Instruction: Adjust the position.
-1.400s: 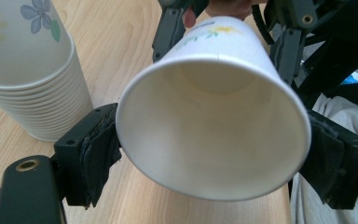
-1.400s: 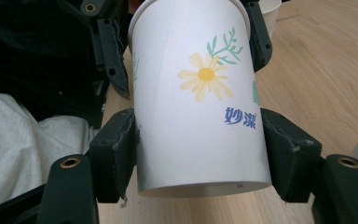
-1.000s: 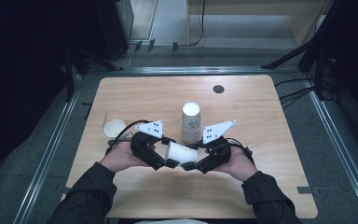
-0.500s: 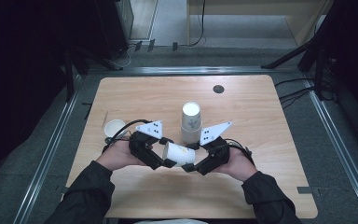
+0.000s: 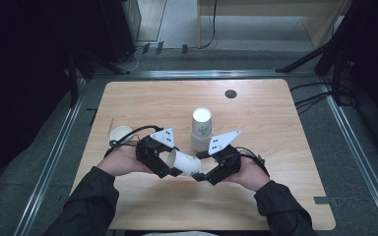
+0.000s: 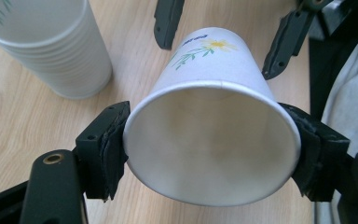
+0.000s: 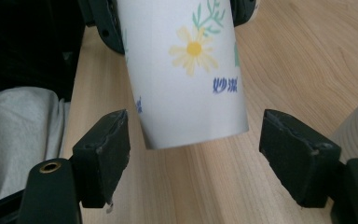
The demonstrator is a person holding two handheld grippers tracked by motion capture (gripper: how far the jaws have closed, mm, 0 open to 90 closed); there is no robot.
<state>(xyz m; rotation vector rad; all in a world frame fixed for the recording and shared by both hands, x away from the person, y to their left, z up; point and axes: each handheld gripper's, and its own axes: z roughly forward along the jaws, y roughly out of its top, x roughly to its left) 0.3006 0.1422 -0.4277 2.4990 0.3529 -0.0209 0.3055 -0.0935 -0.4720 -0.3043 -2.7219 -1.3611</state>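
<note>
Since the earlier frames, little has been shifted on the table: both hands are found where they were, while the right gripper's (image 5: 203,173) jaws have just been opening and now stand apart, clear of the cup's base. Over the same interval the left gripper's (image 5: 169,168) jaws have closed in slightly on the rim.

From left to right: a single paper cup (image 5: 120,132) is seen lying near the table's (image 5: 275,103) left edge. The left gripper is clamped on the flower-printed paper cup (image 5: 184,163), which is held on its side above the table; in the left gripper view its pads (image 6: 109,148) are pressed against opposite sides of the open rim. In the right gripper view the cup's base end hangs between the pads (image 7: 103,147), touching neither. An upturned stack of cups (image 5: 201,129) stands just beyond.

The step in hand is judged to be a handover, completed to the left gripper. Next, the right gripper should be withdrawn along the cup's axis without brushing the base, and the cup carried to its destination under a light grip, since the thin wall is likely to be deformed.
</note>
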